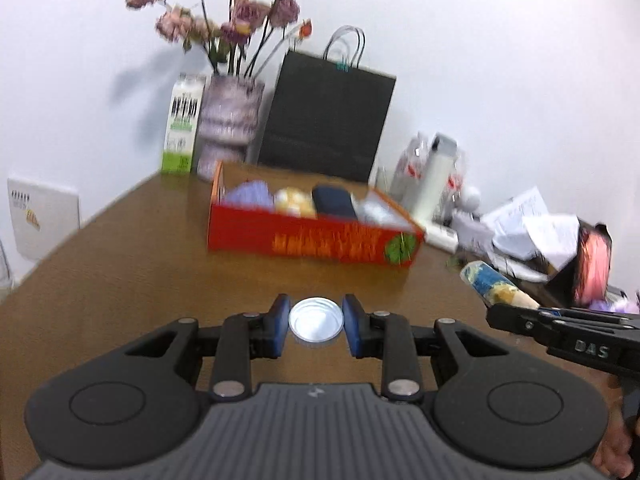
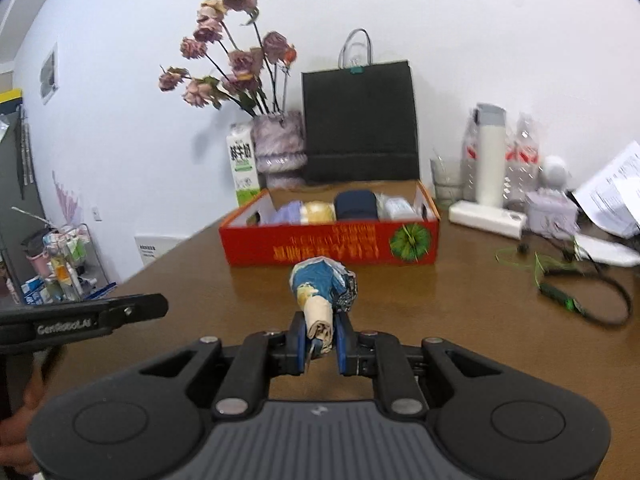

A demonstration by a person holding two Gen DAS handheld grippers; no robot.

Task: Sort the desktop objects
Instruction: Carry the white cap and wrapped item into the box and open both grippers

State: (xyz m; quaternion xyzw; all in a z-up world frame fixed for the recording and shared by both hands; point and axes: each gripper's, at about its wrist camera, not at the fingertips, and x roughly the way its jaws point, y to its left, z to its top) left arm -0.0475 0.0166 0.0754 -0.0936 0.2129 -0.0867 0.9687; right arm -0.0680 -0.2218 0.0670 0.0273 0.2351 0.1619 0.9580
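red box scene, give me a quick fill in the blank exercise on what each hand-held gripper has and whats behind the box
1. The left hand-held gripper is closed on a round silver ____.
2. The right hand-held gripper grips a rolled ____ and beige bundle.
3. The red box sits on a ____ table.
4. Behind the box stands a ____ paper bag with handles.

Missing words: lid; blue; brown; black

Brown table (image 2: 460, 320) carries red box (image 2: 332, 246), vase (image 2: 280, 148), black bag (image 2: 358, 120).
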